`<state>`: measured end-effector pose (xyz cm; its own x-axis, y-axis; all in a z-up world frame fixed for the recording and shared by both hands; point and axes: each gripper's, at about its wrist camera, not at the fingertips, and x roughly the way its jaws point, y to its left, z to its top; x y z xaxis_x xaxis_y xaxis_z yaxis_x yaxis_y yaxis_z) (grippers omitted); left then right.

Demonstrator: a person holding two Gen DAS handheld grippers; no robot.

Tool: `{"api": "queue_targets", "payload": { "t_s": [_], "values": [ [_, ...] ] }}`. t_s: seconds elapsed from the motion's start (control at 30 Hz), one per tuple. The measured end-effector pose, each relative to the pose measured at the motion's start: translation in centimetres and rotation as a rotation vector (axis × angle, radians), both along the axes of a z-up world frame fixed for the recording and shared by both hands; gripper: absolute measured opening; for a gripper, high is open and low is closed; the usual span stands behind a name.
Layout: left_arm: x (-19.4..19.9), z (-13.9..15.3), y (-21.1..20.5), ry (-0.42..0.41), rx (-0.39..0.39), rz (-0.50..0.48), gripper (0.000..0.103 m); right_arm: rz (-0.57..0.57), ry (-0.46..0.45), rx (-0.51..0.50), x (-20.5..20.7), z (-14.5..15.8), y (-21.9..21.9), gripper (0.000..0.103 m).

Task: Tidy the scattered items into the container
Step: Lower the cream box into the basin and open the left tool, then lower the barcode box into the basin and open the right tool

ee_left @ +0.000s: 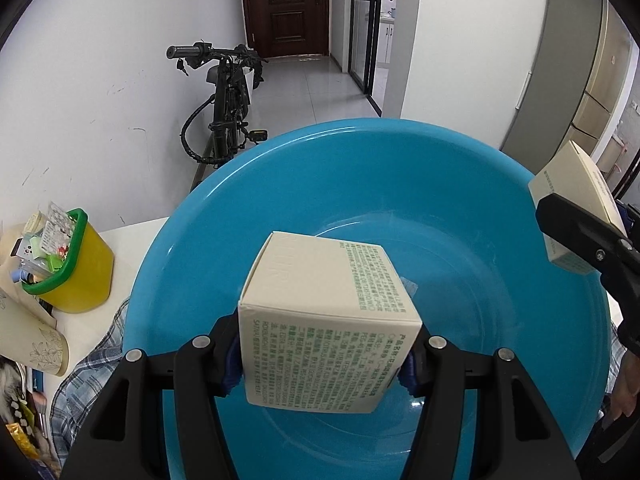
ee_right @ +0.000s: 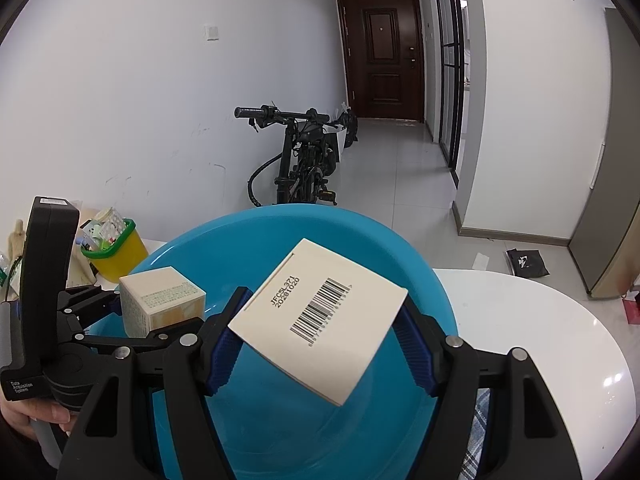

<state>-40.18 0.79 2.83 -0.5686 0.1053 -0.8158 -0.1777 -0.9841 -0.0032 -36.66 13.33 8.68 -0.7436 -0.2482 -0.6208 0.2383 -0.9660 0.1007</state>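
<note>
Left wrist view: the left gripper (ee_left: 326, 354) is clamped on a cream box (ee_left: 320, 320) above the blue basin (ee_left: 460, 200) — lower it before letting go. Right wrist view: the right gripper (ee_right: 316, 344) clamps a barcoded box (ee_right: 320, 320) over the basin's near side — release it low, well apart from the other.

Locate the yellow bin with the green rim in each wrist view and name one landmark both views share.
Left wrist view: the yellow bin stands at the left edge, on the white table left of the blue basin.
Right wrist view: the yellow bin sits at left, beyond the basin's far-left rim.
Shared landmark: the black bicycle against the wall.
</note>
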Motion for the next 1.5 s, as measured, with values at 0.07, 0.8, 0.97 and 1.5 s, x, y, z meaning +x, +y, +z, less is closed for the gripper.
{"api": "queue_targets", "payload": {
  "t_s": [0.07, 0.8, 0.97, 1.5],
  "values": [
    [-0.1, 0.0, -0.1, -0.004, 0.003, 0.006, 0.063, 0.0, 0.0, 0.001, 0.0, 0.0, 0.0, 0.069],
    [0.5, 2.3, -1.2, 0.088, -0.005, 0.066, 0.073, 0.039, -0.147, 0.046, -1.8, -3.7, -0.7, 0.069],
    [0.5, 2.5, -1.6, 0.091, 0.001, 0.068, 0.073, 0.059, -0.211, 0.077, -2.1, -5.0, -0.9, 0.069],
    [0.4, 2.1, -1.4, 0.083, -0.011, 0.057, 0.073, 0.096, -0.279, 0.11, -1.7, -6.1, -1.1, 0.069]
  ]
}}
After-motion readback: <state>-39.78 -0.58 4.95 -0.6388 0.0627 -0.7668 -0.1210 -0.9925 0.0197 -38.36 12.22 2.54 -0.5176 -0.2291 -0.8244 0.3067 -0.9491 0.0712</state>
